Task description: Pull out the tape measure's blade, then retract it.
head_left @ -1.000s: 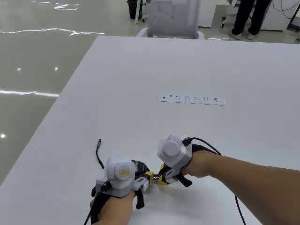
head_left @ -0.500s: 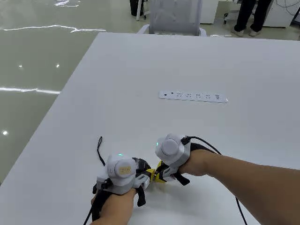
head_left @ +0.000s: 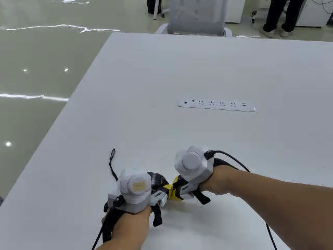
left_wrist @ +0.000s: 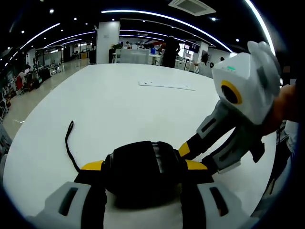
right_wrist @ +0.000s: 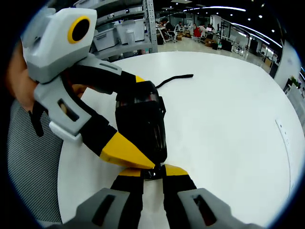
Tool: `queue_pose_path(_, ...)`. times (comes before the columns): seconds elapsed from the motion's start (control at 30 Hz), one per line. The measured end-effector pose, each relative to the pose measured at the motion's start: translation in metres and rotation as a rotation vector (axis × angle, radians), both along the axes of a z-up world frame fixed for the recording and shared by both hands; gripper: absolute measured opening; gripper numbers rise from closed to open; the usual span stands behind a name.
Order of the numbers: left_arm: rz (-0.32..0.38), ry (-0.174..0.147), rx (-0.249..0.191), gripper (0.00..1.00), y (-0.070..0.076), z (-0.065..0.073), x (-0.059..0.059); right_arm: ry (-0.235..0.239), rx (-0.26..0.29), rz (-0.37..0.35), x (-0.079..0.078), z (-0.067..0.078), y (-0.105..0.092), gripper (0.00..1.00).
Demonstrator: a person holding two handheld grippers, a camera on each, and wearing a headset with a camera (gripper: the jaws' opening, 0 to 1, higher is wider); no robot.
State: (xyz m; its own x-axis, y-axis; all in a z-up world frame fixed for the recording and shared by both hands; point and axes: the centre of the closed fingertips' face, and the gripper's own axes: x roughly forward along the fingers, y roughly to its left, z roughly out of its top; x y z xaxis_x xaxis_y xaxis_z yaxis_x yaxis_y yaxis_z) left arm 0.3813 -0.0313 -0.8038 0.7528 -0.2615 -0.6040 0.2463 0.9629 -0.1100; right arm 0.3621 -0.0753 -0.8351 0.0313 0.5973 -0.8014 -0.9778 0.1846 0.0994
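Tape measure: we count one (left_wrist: 138, 157), a black case on the near part of the white worktop (head_left: 156, 78), closer to its left edge than to its right.
Blade: we see none of it drawn out. The blade tip (right_wrist: 153, 172) sits right at the case's corner.
Grippers: two, tip to tip at the case, each with yellow-tipped black jaws.
Left gripper (head_left: 164, 194): jaws spread to the width of the case and clamped on its two sides, the case filling the gap between them.
Right gripper (right_wrist: 152, 171): jaws pinched nearly together on the blade tip, touching the case's corner, just beside one yellow tip of the left gripper.
Strap: one black strap (head_left: 111, 164), lying curved on the worktop toward the left edge, its near end leading to the case.
Cable: one black cable (head_left: 229, 156), arching off the right gripper over the person's wrist.
Power strip: one, white (head_left: 216, 104), flat on the middle of the worktop, well apart from the grippers.
Chair: one (head_left: 196, 13), at the worktop's far edge.
Left gripper view: gives us the left gripper's hold on the case, with the right gripper reaching in at its far side.
Right gripper view: gives us the pinch on the blade tip, which the head view hides under the gripper bodies.
Head view: gives us the chair and where everything lies on the worktop.
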Motion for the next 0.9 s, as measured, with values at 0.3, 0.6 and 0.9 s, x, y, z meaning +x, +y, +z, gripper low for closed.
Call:
queue_pose_path(0.3,0.003,-0.004,-0.005,0.60,0.000,0.000,0.000,-0.071,-0.003,0.112,-0.007,-0.001,-0.010,0.20)
queue_pose_path(0.6,0.008,-0.002,-0.013,0.60,0.001,0.001,0.001,-0.075,-0.009,0.087,-0.003,-0.001,-0.008,0.14)
queue_pose_path(0.9,0.005,-0.002,-0.009,0.60,0.000,0.000,0.000,-0.067,0.020,0.058,-0.002,-0.003,-0.004,0.13)
